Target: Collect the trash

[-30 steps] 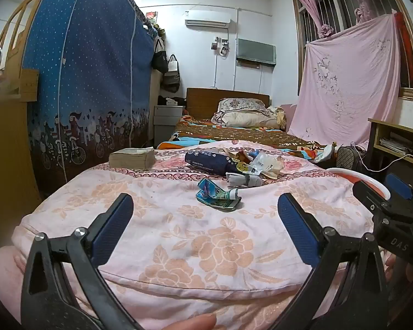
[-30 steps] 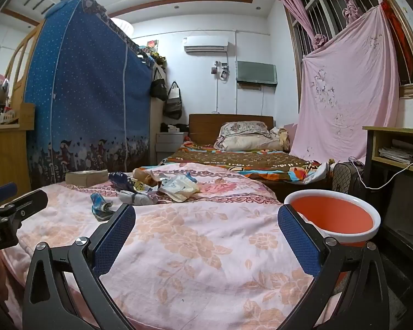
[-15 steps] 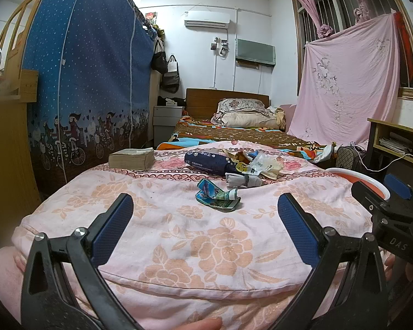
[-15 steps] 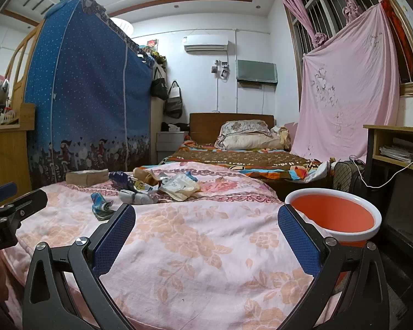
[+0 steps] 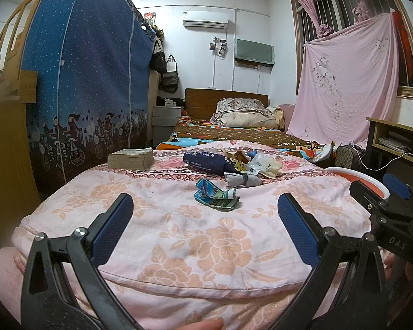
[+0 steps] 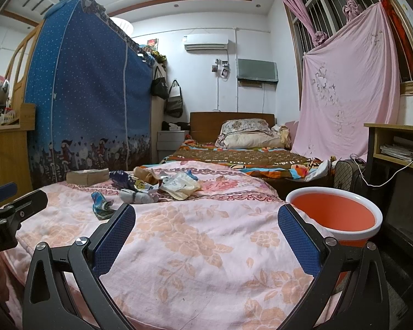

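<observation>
Trash lies on the pink floral bedspread (image 5: 206, 247): a crumpled blue-green wrapper (image 5: 216, 198), a white wad (image 5: 241, 179), a dark blue bag (image 5: 206, 161) and a clear plastic bag (image 5: 264, 162). In the right wrist view the wrapper (image 6: 102, 206), the white wad (image 6: 136, 195) and the plastic bag (image 6: 180, 184) lie far left. An orange bucket with a white rim (image 6: 334, 218) stands right of the bed. My left gripper (image 5: 205, 224) is open and empty, short of the wrapper. My right gripper (image 6: 206, 231) is open and empty over the bedspread.
A tan tissue pack (image 5: 130, 159) lies at the bed's far left. A blue fabric wardrobe (image 5: 82, 82) stands left, a second bed (image 5: 234, 132) behind, a wooden desk (image 6: 396, 148) and a dark bag (image 6: 347, 176) at right.
Almost nothing has moved. Both views have shifted very slightly; both grippers stay open and empty.
</observation>
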### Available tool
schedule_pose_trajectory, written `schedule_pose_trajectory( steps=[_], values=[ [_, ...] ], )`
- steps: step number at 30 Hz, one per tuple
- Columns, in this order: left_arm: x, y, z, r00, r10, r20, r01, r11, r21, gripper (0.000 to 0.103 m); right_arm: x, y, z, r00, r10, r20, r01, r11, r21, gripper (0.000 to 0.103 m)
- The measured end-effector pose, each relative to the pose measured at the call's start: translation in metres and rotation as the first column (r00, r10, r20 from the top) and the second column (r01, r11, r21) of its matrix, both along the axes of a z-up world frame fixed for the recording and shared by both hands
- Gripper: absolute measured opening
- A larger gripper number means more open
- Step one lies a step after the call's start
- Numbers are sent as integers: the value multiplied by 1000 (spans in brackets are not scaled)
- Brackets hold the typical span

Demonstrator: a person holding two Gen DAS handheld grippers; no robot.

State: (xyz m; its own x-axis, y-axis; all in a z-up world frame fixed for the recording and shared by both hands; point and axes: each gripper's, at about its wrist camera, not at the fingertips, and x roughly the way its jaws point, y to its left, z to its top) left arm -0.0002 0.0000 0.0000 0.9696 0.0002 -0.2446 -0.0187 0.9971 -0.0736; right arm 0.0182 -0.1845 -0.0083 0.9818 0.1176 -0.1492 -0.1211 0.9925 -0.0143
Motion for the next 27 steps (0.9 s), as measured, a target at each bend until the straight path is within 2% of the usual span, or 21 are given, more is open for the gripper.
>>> schedule_pose_trajectory(
  steps=[27],
  values=[
    [0,0,0,1000,1,0,-1,1000,3,92,1,2,-1,1000,0,-4,0,1000,1,103]
  ],
)
